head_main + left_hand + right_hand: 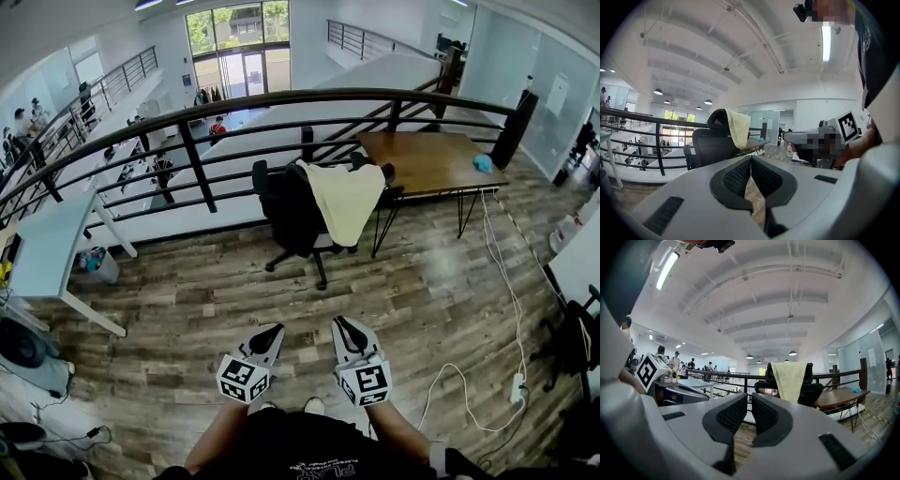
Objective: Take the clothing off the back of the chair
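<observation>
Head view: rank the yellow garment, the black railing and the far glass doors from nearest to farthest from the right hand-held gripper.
From the right hand-held gripper:
1. The yellow garment, draped over the back of the chair straight ahead.
2. The black railing, just behind the chair.
3. The glass doors, far across the open hall beyond the railing.

The floor is brown and grey wood planks; a black railing curves across the room; a brown desk stands beside it on thin black legs; a pale desk stands at the left; big windows let in daylight; a long lamp glows on the white ceiling.
</observation>
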Demonstrator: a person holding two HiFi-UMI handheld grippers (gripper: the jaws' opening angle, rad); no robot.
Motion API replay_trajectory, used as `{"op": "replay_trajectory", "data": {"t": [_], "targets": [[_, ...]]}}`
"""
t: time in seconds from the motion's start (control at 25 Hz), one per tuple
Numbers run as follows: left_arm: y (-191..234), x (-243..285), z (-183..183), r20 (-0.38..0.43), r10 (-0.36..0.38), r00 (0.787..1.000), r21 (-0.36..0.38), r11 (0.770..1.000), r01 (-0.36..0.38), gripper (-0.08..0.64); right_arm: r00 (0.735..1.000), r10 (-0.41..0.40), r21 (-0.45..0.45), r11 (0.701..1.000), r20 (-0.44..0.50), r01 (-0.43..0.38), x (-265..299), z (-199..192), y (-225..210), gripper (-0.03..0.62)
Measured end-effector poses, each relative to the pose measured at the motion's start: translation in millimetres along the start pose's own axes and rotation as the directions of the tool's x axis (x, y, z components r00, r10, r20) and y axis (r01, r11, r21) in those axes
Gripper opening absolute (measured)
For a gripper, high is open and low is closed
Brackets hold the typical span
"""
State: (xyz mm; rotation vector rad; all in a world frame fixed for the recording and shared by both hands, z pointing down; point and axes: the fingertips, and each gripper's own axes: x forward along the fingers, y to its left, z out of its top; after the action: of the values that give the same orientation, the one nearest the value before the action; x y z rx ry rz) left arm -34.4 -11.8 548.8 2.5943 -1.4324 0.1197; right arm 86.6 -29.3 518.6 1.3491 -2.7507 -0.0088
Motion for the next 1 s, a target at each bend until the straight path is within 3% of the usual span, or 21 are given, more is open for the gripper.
{"op": "replay_trajectory", "data": {"t": [0.52,1.0], "targets": [[20,25,4,-0.009,0.013,1.0,0.021,1.0,-0.013,0.014,0.999,0.009,0.004,1.0,0.048,-0.009,16,4,-12,0.025],[56,63,21,0.003,-0.033,0.999,0.032,0.999,0.033,0.014,0.997,-0.03,0.003,1.0,0.073,0.03,69,15,-34,0.025]]}}
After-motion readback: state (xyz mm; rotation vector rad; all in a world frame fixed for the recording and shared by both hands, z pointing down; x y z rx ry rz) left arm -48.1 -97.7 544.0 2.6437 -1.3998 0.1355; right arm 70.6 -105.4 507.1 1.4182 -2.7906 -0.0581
